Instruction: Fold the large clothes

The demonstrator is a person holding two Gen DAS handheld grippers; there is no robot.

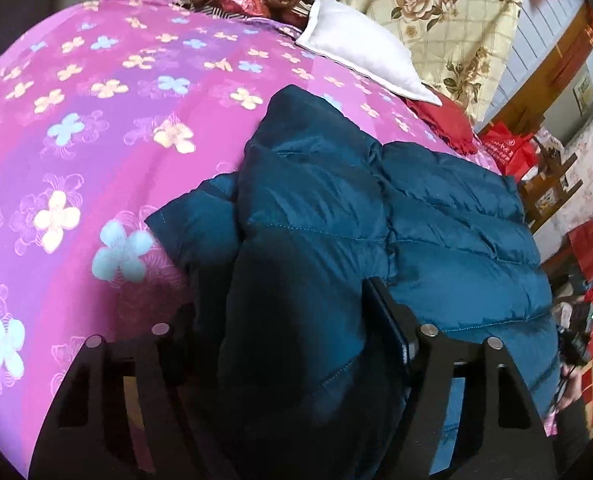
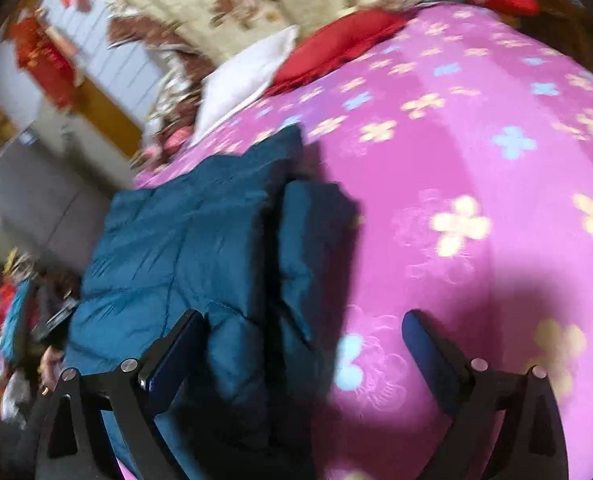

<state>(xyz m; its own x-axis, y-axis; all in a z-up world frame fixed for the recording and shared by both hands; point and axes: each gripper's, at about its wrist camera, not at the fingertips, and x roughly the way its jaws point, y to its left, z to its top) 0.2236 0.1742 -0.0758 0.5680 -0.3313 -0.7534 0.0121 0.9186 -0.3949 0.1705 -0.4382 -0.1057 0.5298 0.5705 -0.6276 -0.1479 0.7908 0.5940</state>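
A teal quilted puffer jacket (image 1: pixel 416 216) lies on the pink flowered bedspread (image 1: pixel 96 120), partly folded, with one side lapped over the body. My left gripper (image 1: pixel 280 312) has a thick fold of the jacket between its fingers; the left finger is mostly hidden by fabric. In the right wrist view the jacket (image 2: pixel 184 248) lies left of centre. My right gripper (image 2: pixel 304 332) is open, hovering above the jacket's folded edge and the bedspread (image 2: pixel 476 140), holding nothing.
A white pillow (image 1: pixel 356 52), a red cushion (image 1: pixel 444 120) and a floral quilt (image 1: pixel 448 12) sit at the head of the bed. Red bags (image 1: pixel 508 148) and clutter stand beside the bed on the jacket's side. The right wrist view is motion-blurred.
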